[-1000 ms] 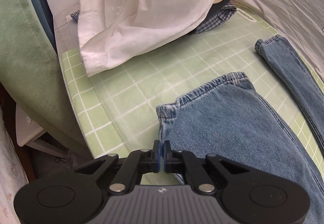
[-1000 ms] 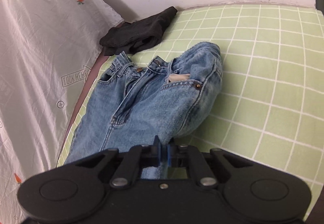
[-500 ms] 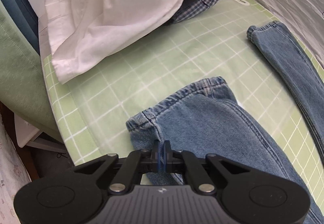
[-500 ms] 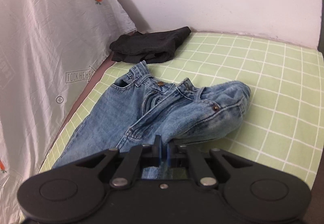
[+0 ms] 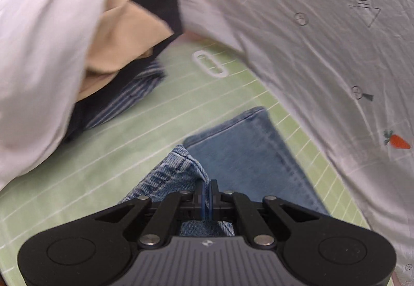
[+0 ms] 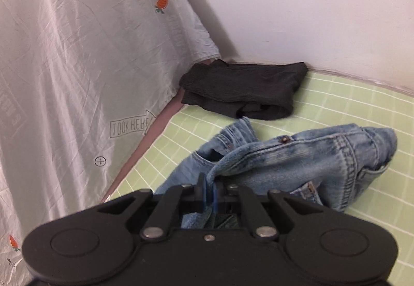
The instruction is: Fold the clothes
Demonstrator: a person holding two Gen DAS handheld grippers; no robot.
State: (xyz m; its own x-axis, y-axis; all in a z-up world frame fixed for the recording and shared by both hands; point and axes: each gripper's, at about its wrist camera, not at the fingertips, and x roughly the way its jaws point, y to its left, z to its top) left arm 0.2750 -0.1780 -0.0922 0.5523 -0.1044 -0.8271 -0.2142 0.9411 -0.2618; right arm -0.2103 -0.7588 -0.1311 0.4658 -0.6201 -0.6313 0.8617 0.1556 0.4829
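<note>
A pair of blue jeans lies on a green checked mat (image 5: 77,177). In the left wrist view my left gripper (image 5: 207,189) is shut on the hem of one jeans leg (image 5: 170,174), held over the other leg (image 5: 253,154) lying flat along the mat's right side. In the right wrist view my right gripper (image 6: 209,191) is shut on the jeans' waist end (image 6: 297,159), which is bunched and lifted, with the button and pocket showing.
A pile of clothes, white (image 5: 44,53), tan (image 5: 124,35), dark and plaid (image 5: 126,102), sits at the left of the mat. A folded black garment (image 6: 243,89) lies in the far corner. A white carrot-print sheet (image 6: 64,66) hangs along the mat's edge; wall behind.
My left gripper has carried its leg hem across towards the other leg and the sheet. My right gripper has lifted and pulled the waist, folding the jeans over lengthwise.
</note>
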